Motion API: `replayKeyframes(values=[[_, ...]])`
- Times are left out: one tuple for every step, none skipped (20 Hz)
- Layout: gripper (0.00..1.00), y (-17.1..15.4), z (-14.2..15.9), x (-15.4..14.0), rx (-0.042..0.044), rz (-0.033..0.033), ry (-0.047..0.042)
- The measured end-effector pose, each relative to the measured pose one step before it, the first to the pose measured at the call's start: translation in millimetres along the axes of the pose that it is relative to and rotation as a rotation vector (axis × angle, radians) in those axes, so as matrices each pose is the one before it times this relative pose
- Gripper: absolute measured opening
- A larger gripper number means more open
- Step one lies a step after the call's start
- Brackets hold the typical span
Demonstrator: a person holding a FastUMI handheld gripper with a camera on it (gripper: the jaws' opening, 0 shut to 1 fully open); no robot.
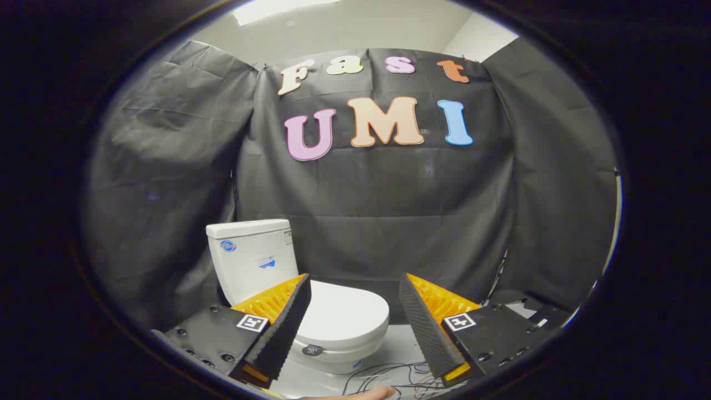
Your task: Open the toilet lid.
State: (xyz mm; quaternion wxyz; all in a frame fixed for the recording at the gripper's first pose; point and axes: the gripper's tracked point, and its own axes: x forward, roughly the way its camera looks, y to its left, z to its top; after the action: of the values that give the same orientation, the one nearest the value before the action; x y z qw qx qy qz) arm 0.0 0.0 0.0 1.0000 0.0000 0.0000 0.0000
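Currently your gripper [351,289] stands open, empty. Toilet lid [344,314] lies closed just ahead, toward eleven o'clock, beneath the cistern [253,255]. Hook its front lip from below; lift steadily.

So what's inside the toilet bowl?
You can't see in: the toilet lid is down flat, covering the bowl. The tank stands behind it, with loose wires on the floor in front. The gripper hangs open, touching nothing.
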Motion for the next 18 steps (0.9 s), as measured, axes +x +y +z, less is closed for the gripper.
replayKeyframes(values=[[0.99, 0.54, -0.25, 0.88, -0.00173, 0.00058, -0.00031], [0.99, 0.08, 0.66, -1.17, -0.00058, 0.00092, 0.00003], [0.99, -0.46, -0.42, 0.49, 0.00069, 0.00018, 0.00011], [0.99, 0.31, 0.39, -0.13, -0.00034, 0.00002, -0.00152], [0.99, -0.14, -0.53, 0.26, 0.00117, -0.00045, 0.00165], [0.99, -0.14, 0.15, -0.40, 0.00166, 0.00027, -0.00047], [0.99, -0.12, 0.52, 0.11, 0.00131, -0.00114, -0.00209], [0.99, 0.98, -0.10, 0.68, -0.00126, -0.00016, 0.00195], [0.99, -0.88, -0.97, -0.56, -0.00247, 0.00038, 0.00231], [0.99, -0.90, 0.76, -0.27, 0.00220, -0.00111, -0.00240], [0.99, 1.46, -0.46, 0.36, -0.00170, 0.00080, 0.00133], [0.99, -0.43, 0.66, -0.34, -0.00016, 0.00049, -0.00133], [0.99, 0.04, -0.34, 0.09, 0.00049, -0.00004, 0.00009], [0.99, 0.36, 0.22, 0.25, -0.00184, 0.00024, 0.00012], [0.99, -0.81, -0.67, 0.17, 0.00063, -0.00033, 0.00042], [0.99, 0.50, 0.85, -0.35, -0.00175, 0.00064, -0.00148], [0.99, -0.20, -0.58, -0.20, 0.00055, -0.00001, 0.00046], [0.99, 0.01, 0.91, 0.51, 0.00029, -0.00037, -0.00191]])
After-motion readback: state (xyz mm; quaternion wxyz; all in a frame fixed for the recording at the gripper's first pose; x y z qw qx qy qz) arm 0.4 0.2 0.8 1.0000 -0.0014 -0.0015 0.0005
